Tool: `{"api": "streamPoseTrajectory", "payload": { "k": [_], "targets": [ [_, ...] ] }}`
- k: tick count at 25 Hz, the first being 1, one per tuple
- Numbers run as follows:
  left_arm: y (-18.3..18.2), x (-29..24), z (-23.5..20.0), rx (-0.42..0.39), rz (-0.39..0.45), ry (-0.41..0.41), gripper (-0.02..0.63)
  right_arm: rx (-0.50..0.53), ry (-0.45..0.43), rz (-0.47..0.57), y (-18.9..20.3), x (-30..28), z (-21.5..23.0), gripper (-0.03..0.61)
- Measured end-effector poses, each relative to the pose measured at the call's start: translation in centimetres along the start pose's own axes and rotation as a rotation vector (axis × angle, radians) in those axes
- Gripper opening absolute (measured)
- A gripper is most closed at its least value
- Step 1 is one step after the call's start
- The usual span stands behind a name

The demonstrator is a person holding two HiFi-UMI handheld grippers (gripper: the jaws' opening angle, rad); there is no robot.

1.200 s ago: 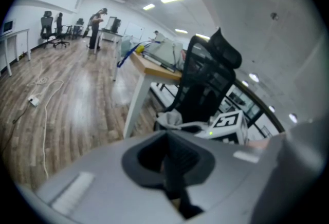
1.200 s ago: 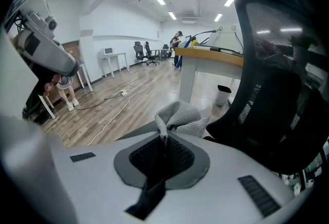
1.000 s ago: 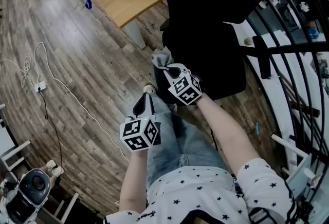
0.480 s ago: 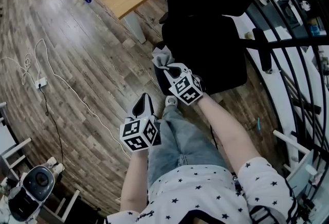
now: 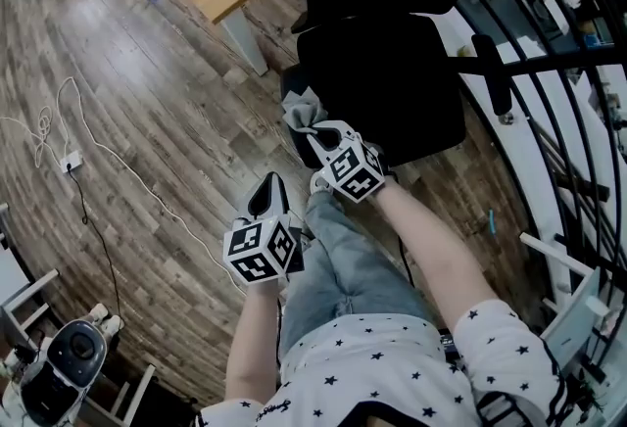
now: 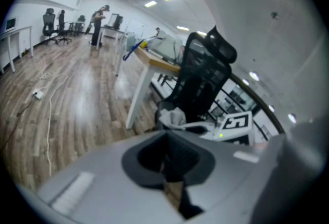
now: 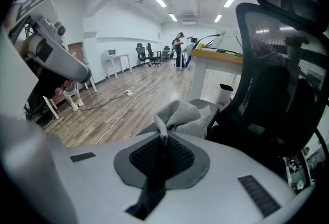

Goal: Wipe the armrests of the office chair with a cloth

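The armrest [image 7: 215,109] runs straight ahead under the cloth [image 7: 180,114] that the right gripper [image 7: 164,141] pinches, while the left gripper [image 5: 272,185] hangs farther back, fingers clenched on nothing.

No legible text, label, brand or number found. Only coded black-and-white square markers noted, on the cubes of the left gripper [image 5: 270,186] and the right gripper [image 5: 316,130].
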State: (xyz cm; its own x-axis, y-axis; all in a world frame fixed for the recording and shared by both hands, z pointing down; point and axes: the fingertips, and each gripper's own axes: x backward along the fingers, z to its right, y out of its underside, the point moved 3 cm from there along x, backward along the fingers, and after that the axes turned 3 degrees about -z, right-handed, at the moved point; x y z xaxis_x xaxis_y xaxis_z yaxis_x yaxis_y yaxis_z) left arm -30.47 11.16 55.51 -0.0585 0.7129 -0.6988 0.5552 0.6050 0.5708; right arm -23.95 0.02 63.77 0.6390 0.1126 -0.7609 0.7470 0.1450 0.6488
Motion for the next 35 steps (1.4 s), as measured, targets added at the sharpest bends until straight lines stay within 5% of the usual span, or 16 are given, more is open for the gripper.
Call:
{"api": "streamPoseTrajectory", "payload": {
  "k": [35],
  "targets": [
    [5.4,5.5,0.3,-0.049,-0.014,0.051,0.005,-0.040,0.066,-0.021,5.4,4.1,-7.5,0.026]
  ]
}}
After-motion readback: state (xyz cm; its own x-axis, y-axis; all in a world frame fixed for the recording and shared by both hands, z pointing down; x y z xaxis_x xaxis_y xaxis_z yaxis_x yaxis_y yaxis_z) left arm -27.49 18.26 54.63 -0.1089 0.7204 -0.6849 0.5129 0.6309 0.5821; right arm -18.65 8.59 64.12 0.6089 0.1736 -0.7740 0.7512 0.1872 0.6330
